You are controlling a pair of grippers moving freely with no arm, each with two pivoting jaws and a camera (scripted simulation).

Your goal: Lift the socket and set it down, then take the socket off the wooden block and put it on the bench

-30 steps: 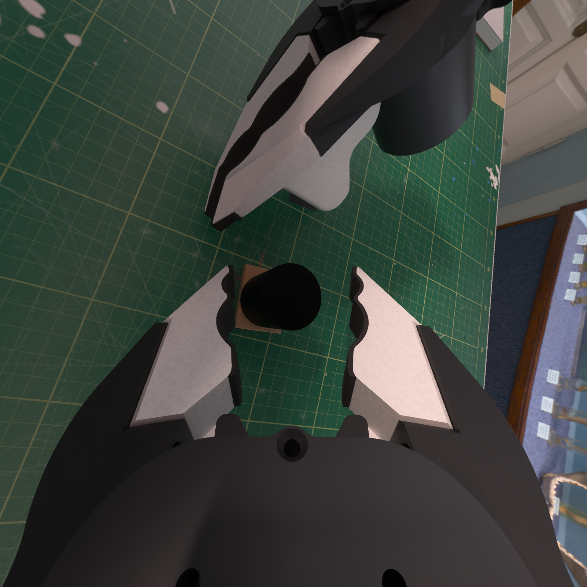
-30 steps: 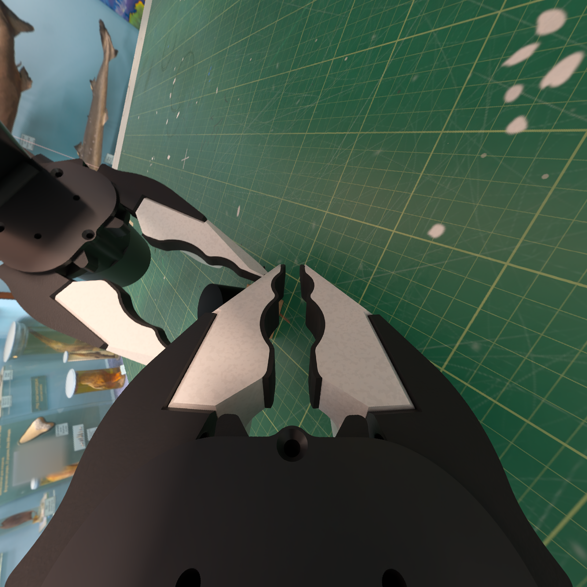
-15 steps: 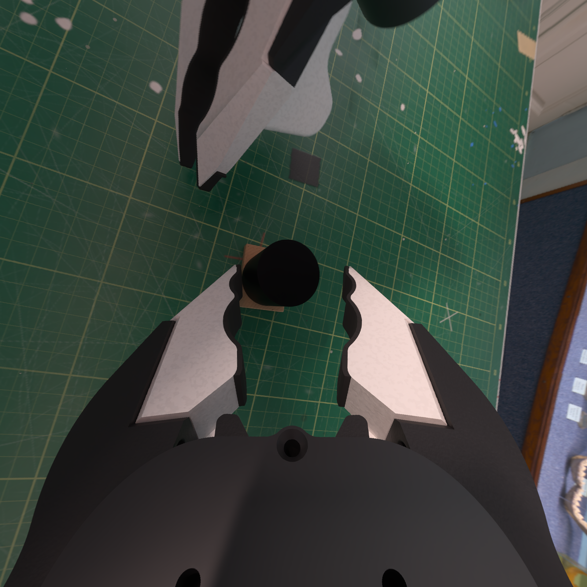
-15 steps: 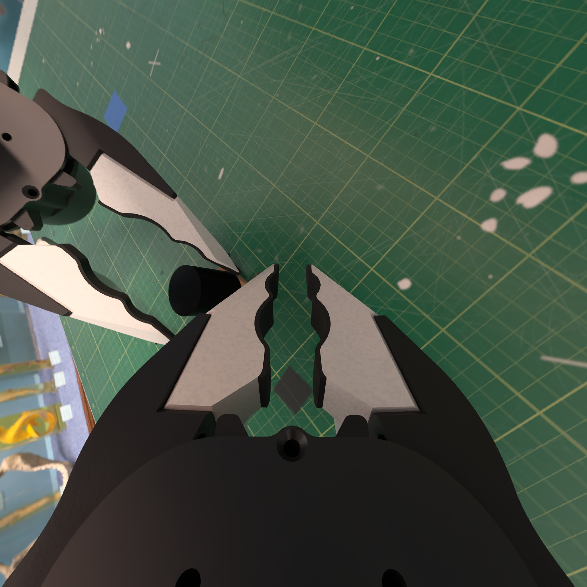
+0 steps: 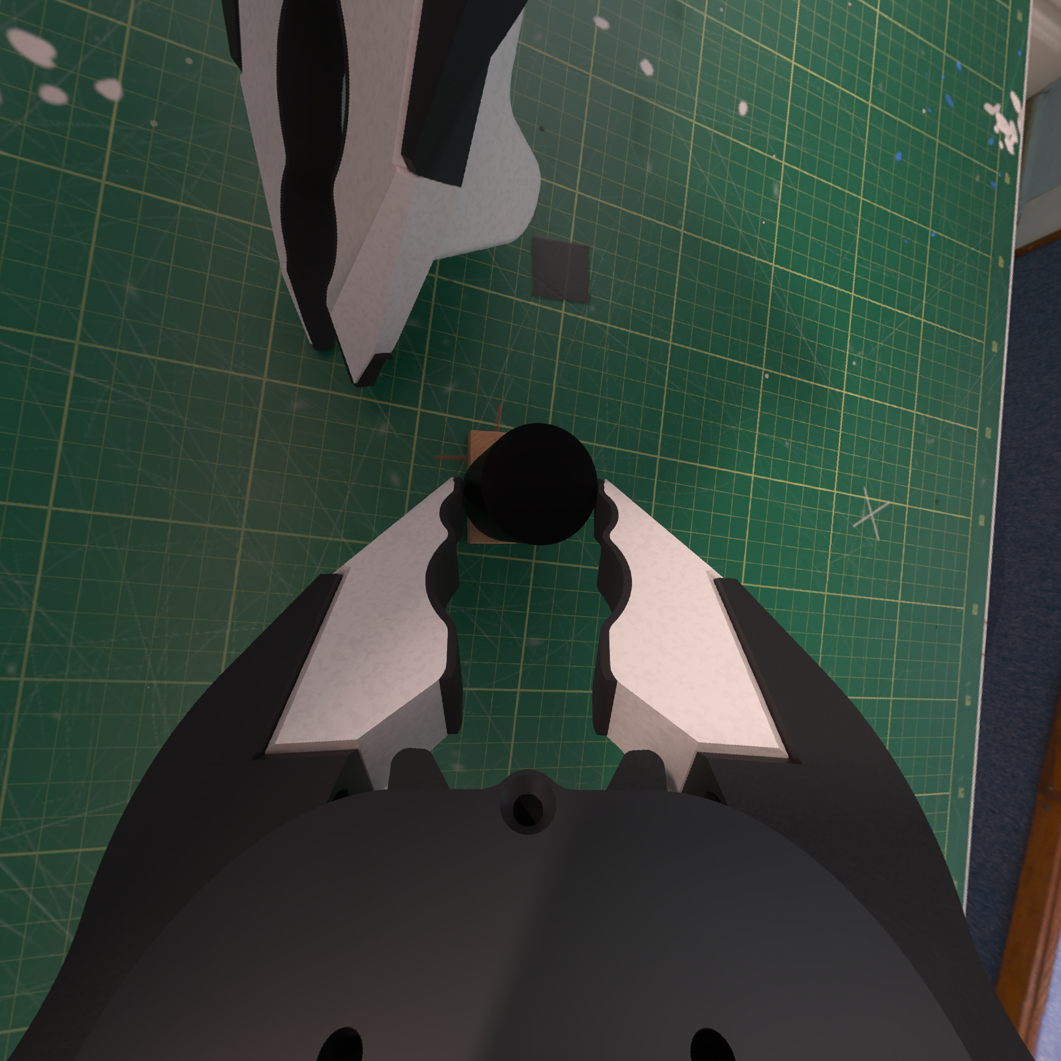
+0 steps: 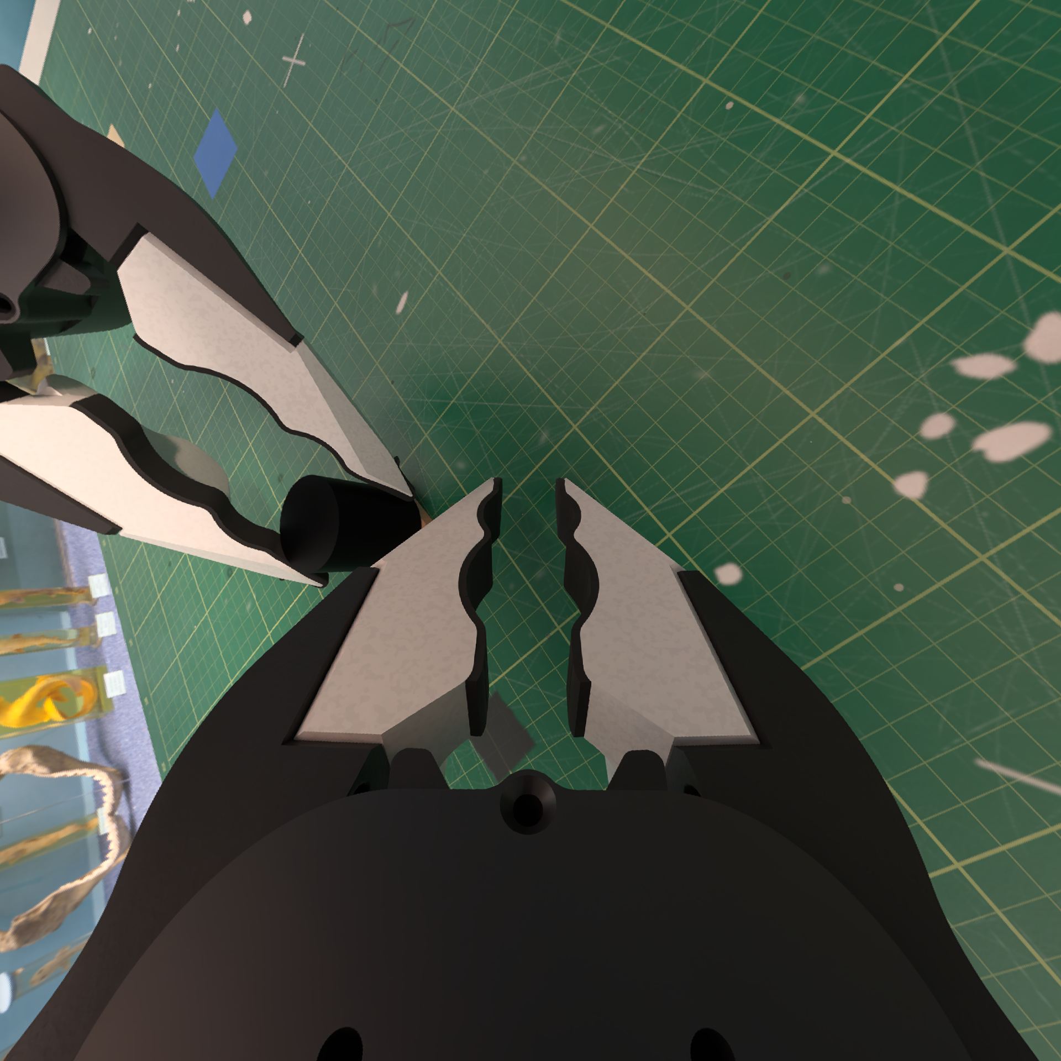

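One black cylindrical socket (image 5: 531, 485) stands on one small wooden block (image 5: 479, 445), pinched between the tips of the left gripper (image 5: 528, 496), while the right gripper (image 6: 527, 488), narrowly parted and empty, hovers just beside it over the green cutting mat (image 5: 775, 402) with one dark square patch (image 5: 561, 268).

a green gridded mat (image 5: 804, 402) covers the table. blue carpet (image 5: 1027, 517) lies beyond. glass specimen cases (image 6: 51, 706) stand nearby.

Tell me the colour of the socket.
Black; the socket shows best in the left wrist view.
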